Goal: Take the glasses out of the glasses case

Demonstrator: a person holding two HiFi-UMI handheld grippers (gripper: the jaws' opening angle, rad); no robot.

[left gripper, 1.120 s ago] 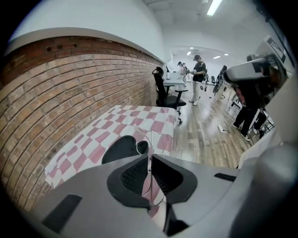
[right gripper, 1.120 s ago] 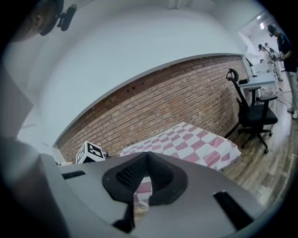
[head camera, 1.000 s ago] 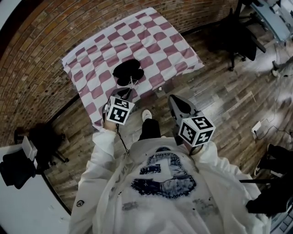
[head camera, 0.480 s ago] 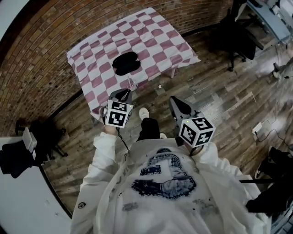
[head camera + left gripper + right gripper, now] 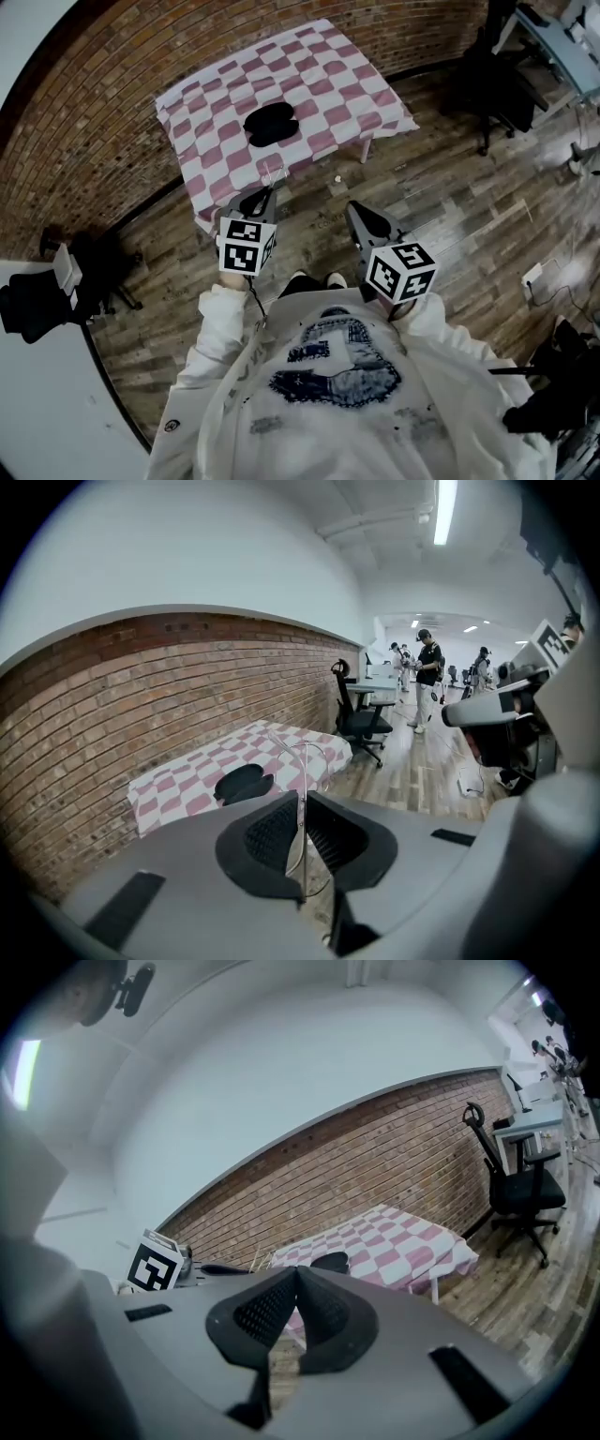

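Observation:
The glasses point(image 5: 302, 803), a thin wire frame, are pinched edge-on between my left gripper's point(image 5: 300, 794) jaws. In the head view they point(image 5: 272, 176) stick out past the left gripper point(image 5: 264, 195), over the wooden floor in front of the table. The black glasses case point(image 5: 271, 125) lies open on the pink-and-white checked table point(image 5: 319, 75), well away from both grippers. The case point(image 5: 242, 783) also shows beyond the left jaws. My right gripper point(image 5: 354, 208) hangs to the right, shut with nothing in it point(image 5: 295, 1274); the case point(image 5: 330, 1261) is far ahead of it.
A brick wall point(image 5: 84, 122) runs behind the table. A black office chair point(image 5: 487, 84) stands at the right, and another dark chair point(image 5: 37, 319) at the left. The person's shoes point(image 5: 314, 278) are on the plank floor. People point(image 5: 427, 672) stand far off by desks.
The table and case have drawn farther away in the head view as the person stepped back. Both grippers came back with the body, the left still holding the glasses.

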